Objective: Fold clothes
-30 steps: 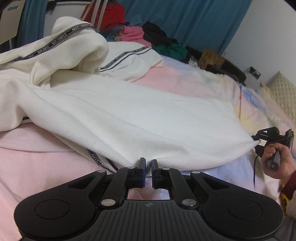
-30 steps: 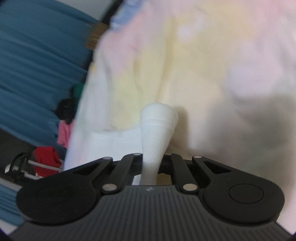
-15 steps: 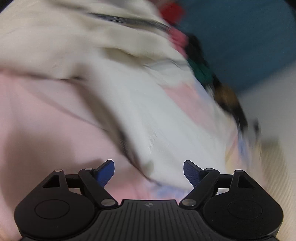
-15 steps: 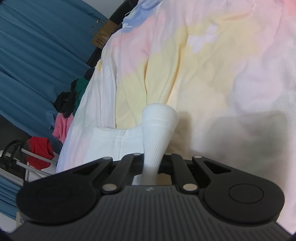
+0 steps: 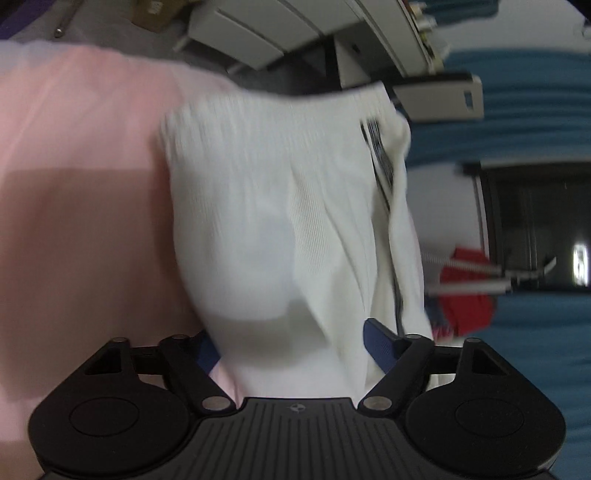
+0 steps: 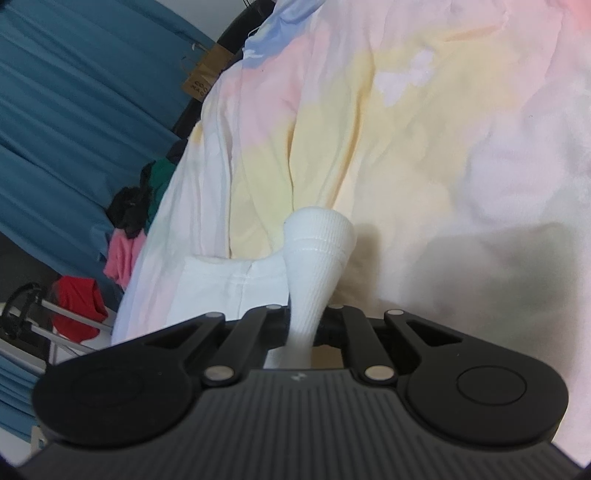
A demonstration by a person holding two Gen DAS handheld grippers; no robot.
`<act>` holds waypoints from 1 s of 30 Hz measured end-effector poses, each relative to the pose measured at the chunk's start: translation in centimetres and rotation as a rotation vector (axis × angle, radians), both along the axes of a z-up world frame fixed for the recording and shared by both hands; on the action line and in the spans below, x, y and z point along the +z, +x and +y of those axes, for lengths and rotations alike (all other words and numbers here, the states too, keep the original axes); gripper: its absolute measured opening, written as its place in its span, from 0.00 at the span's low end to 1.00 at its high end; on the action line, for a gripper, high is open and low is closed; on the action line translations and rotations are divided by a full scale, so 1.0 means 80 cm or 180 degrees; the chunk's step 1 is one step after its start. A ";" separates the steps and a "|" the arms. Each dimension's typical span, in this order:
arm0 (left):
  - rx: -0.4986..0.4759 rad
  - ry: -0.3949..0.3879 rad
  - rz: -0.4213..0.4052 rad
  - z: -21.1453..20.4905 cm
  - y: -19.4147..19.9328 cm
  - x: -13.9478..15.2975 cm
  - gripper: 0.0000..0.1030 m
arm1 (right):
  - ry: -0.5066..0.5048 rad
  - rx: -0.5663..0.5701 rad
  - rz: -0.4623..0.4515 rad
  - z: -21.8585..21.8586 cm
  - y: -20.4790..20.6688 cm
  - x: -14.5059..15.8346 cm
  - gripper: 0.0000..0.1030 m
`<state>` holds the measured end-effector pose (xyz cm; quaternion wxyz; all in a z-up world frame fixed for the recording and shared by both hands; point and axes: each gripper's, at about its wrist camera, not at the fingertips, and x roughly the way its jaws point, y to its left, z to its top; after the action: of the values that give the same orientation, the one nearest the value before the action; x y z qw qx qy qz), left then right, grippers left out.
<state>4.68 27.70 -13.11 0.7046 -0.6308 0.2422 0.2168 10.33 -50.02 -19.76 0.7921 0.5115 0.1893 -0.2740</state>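
The white garment [image 5: 280, 221], ribbed with a black printed stripe [image 5: 380, 162], lies on the pink sheet [image 5: 74, 192]; the left wrist view is blurred and rolled sideways. My left gripper [image 5: 291, 347] has its jaws closing, with a bulky fold of that fabric between the blue pads [image 5: 380, 345], which still stand wide apart. My right gripper [image 6: 308, 317] is shut on the garment's white ribbed cuff [image 6: 317, 251], which sticks up between its fingers over the pastel bedsheet [image 6: 406, 129]. More of the white cloth [image 6: 221, 288] lies to the left of the cuff.
Blue curtains [image 6: 74, 110] hang behind the bed. A pile of pink, black and green clothes [image 6: 129, 221] sits at its far edge, beside a red garment on a metal rack [image 6: 77, 306]. Grey furniture [image 5: 295, 33] and a dark window [image 5: 535, 221] show past the left gripper.
My left gripper went from shut to wide open, swept along the bed and rolled about a quarter turn; a thick fold of the garment now sits between its jaws. The right gripper kept its hold.
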 end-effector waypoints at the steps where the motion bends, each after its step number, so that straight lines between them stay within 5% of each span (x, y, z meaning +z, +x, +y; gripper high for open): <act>1: 0.0026 0.0017 0.0037 0.004 0.001 0.000 0.47 | 0.0002 -0.0005 -0.0008 0.000 0.000 0.000 0.06; 3: -0.0012 0.0061 0.0129 0.011 0.005 0.004 0.19 | -0.0020 -0.0009 -0.0028 0.000 -0.001 0.001 0.06; 6: -0.0242 0.0508 0.0378 0.012 0.011 0.039 0.12 | -0.0132 0.0055 0.0005 0.001 0.001 0.003 0.05; 8: -0.0248 0.0728 0.0419 0.015 0.003 0.070 0.11 | -0.0240 0.0139 0.0083 0.001 0.004 0.004 0.05; 15: -0.0606 0.0776 0.0438 0.053 -0.053 0.125 0.11 | -0.0276 0.0111 -0.0015 0.002 -0.008 0.014 0.05; 20: -0.0787 0.0709 0.0652 0.082 -0.077 0.096 0.12 | -0.0475 -0.0020 -0.0016 0.013 -0.028 0.037 0.05; 25: -0.1066 0.0831 0.0950 0.084 -0.070 0.055 0.16 | -0.0429 0.0072 0.0309 0.012 -0.038 0.018 0.05; 30: -0.1289 0.1013 0.0943 0.073 -0.073 0.065 0.24 | -0.0438 0.0155 0.0498 0.012 -0.038 0.008 0.06</act>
<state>-1.12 33.56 -7.93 0.7805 -0.4128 0.4262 0.1967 7.32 -49.02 -19.16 0.8146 0.4282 0.2438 -0.3061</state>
